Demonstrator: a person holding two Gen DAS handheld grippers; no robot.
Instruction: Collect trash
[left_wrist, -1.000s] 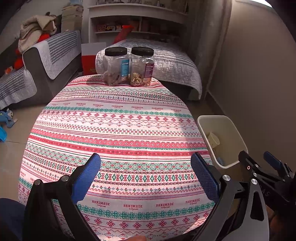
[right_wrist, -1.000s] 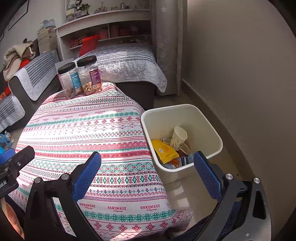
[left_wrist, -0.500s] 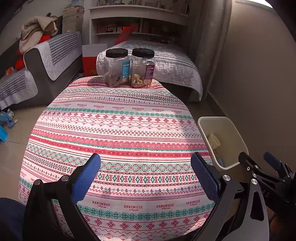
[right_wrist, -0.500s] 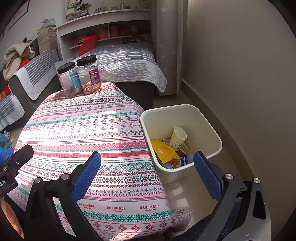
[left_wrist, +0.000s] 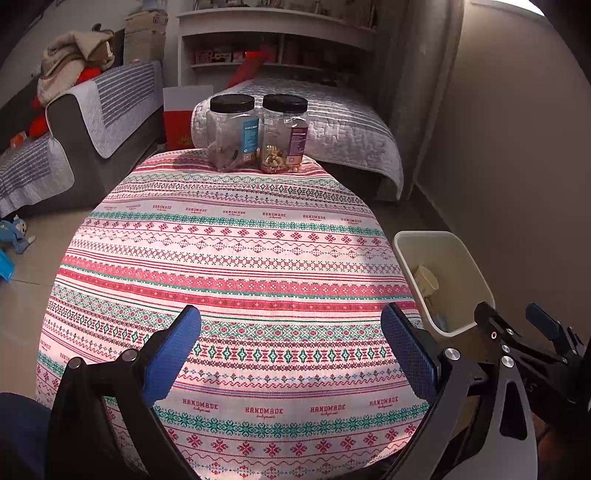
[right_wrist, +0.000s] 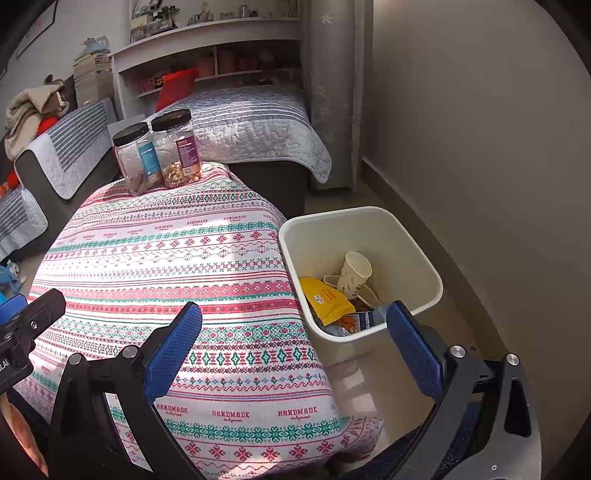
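Nothing much has moved since a moment ago: my left gripper (left_wrist: 290, 354) and right gripper (right_wrist: 293, 350) both hang wide open and empty over the near edge of the patterned tablecloth (left_wrist: 236, 266). Trash, a yellow packet (right_wrist: 325, 299) and paper cup (right_wrist: 354, 273), sits in the bin (right_wrist: 402, 236) right of the table, so I judge collecting nearly done and would scan before reaching. Only two jars (left_wrist: 258, 133) stand at the far edge, not trash.

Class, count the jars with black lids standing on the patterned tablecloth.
2: jar with blue label and jar with purple label, side by side at the tablecloth's far edge.
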